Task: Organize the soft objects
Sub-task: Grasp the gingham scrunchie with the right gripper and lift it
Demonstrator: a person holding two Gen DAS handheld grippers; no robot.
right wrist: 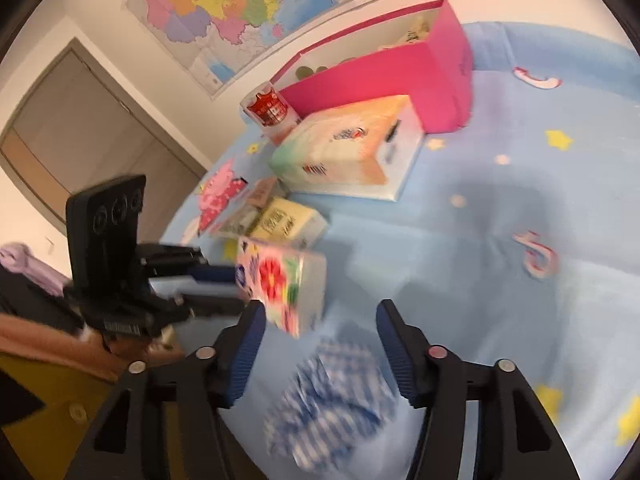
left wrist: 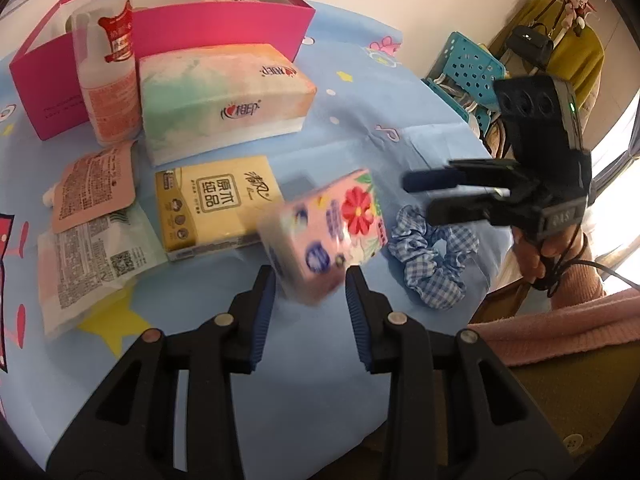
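So the floral tissue pack [left wrist: 324,236] is a soft, squishy brick in glossy pink plastic wrap with a big red flower printed on it, and it's sitting tilted, one end pinched between the blue ribbed pads of the left tool [left wrist: 310,280]. It's blurry, but both pads look pressed onto it.

The gingham scrunchie [right wrist: 332,404] is a ruffled ring of blue-and-white checked fabric, lying on the worktop [right wrist: 480,240], which is wearing a smooth light-blue cartoon-print cloth. The right tool [right wrist: 320,320] is hanging just above the scrunchie with its jaws spread and nothing in them.

Further back there's a yellow tissue pack [left wrist: 216,204], a bigger pastel tissue pack [left wrist: 220,96], both crinkly film, a plastic bottle [left wrist: 108,76], a couple of flat sachets [left wrist: 94,188], and a stiff magenta cardboard box [left wrist: 224,32] sitting open.
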